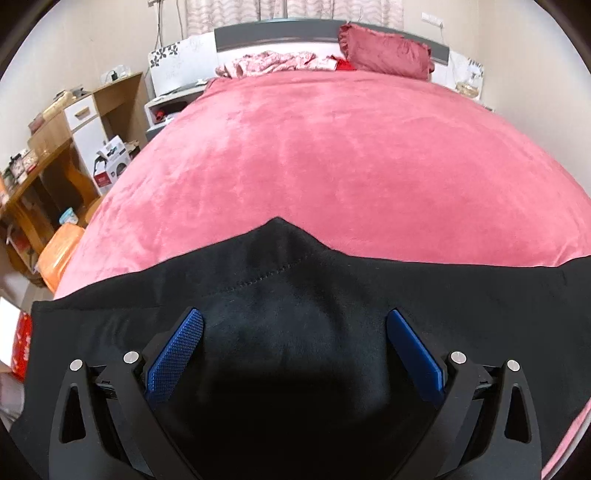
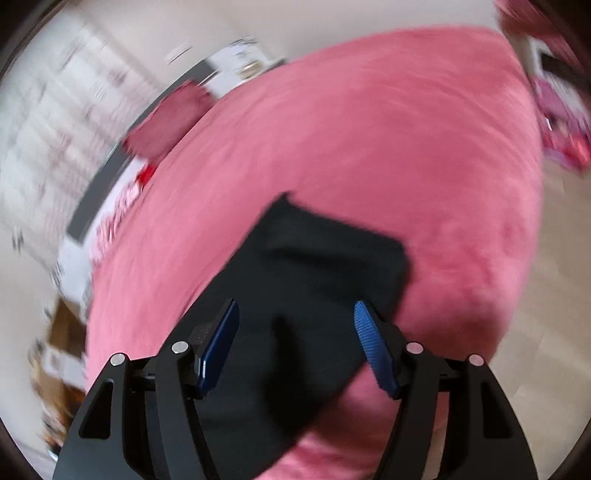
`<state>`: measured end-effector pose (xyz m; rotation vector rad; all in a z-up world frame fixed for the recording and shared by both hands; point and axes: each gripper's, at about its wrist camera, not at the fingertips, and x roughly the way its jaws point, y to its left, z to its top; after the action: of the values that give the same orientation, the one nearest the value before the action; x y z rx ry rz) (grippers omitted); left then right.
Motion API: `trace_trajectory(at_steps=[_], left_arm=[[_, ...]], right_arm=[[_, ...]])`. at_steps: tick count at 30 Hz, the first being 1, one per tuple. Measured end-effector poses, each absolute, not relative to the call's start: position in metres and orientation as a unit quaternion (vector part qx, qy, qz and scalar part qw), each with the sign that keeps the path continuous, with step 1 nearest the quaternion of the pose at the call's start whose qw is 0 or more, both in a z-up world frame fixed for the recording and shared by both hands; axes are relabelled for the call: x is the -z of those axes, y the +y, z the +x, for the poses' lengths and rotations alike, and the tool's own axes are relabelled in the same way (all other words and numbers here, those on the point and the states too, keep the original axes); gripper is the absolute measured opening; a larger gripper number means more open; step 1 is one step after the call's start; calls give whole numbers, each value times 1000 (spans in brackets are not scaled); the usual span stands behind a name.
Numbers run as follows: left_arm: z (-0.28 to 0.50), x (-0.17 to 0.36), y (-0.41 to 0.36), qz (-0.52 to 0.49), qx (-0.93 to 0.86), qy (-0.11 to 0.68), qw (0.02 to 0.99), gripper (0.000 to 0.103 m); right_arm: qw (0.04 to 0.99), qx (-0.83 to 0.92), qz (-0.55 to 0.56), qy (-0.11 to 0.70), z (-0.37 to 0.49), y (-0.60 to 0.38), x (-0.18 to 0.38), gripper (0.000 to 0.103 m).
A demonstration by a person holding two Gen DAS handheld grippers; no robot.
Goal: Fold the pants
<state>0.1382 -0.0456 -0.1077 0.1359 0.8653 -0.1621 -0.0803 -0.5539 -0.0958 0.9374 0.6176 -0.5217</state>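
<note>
**Black pants spread along the near edge of the pink bed**

The black pants [image 1: 295, 295] lie flat on the pink bedspread [image 1: 332, 155], at the near end of the bed. In the left wrist view their long axis runs side to side across the frame, parallel to the near edge, with a pointed peak of cloth aimed toward the headboard [image 1: 332, 31] and a line of stitching just below it. In the blurred right wrist view the same pants [image 2: 314, 266] stretch away from the camera as a long dark band, ending in a squared-off end on the bedspread [image 2: 369, 129].

The left gripper [image 1: 294, 339] hovers over the pants with its blue pads [image 1: 177, 354] spread wide, nothing between them. The right gripper [image 2: 295, 332] is likewise spread wide above the cloth, blue pads [image 2: 373, 347] apart and gripping nothing.

A dark pink pillow [image 1: 388, 51] leans against the headboard. Left of the bed, a wooden desk [image 1: 55, 155] has open shelves holding small boxes and clutter, too small to identify.
</note>
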Motion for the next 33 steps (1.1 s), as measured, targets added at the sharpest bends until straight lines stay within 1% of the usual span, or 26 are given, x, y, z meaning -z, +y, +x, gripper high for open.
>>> trace_trajectory(at_steps=[2, 4, 7, 11, 12, 14, 15, 16, 17, 18, 20, 22, 24, 26, 28, 30, 33], left_arm=[[143, 115, -45, 63, 76, 430, 897, 99], [144, 118, -43, 59, 79, 430, 897, 99], [142, 118, -40, 53, 83, 429, 898, 99], [141, 122, -43, 56, 81, 428, 898, 99], [141, 122, -43, 59, 80, 428, 898, 99], [141, 123, -44, 63, 78, 428, 898, 99], [141, 123, -44, 62, 78, 429, 898, 99], [141, 122, -44, 60, 79, 429, 898, 99], [142, 122, -43, 59, 80, 430, 897, 99], [142, 122, -42, 57, 81, 431, 897, 99], [143, 122, -41, 58, 81, 431, 897, 99], [144, 122, -42, 60, 80, 433, 896, 99], [143, 123, -44, 64, 78, 433, 896, 100], [144, 124, -46, 69, 77, 435, 895, 100], [144, 125, -47, 72, 76, 435, 894, 100], [144, 124, -47, 70, 76, 436, 894, 100], [138, 113, -54, 75, 66, 428, 898, 100]], right_arm=[[806, 234, 468, 277, -90, -561, 103, 64], [804, 237, 477, 264, -98, -560, 103, 61], [811, 260, 474, 225, -116, -561, 91, 65], [787, 240, 512, 246, -114, -578, 118, 65], [785, 224, 525, 240, -111, -583, 125, 66], [784, 185, 557, 202, -105, -592, 136, 66], [780, 175, 570, 189, -103, -596, 140, 62], [779, 172, 575, 180, -100, -599, 139, 54], [780, 156, 580, 177, -94, -603, 138, 28], [775, 138, 589, 180, -88, -608, 138, 18], [781, 131, 587, 168, -84, -612, 127, 15], [808, 144, 547, 164, -89, -609, 103, 14], [814, 161, 532, 166, -94, -607, 100, 14], [808, 189, 526, 186, -96, -603, 109, 14], [788, 214, 538, 207, -98, -602, 132, 14], [771, 210, 572, 183, -106, -602, 149, 15], [781, 214, 555, 192, -105, -600, 145, 18]])
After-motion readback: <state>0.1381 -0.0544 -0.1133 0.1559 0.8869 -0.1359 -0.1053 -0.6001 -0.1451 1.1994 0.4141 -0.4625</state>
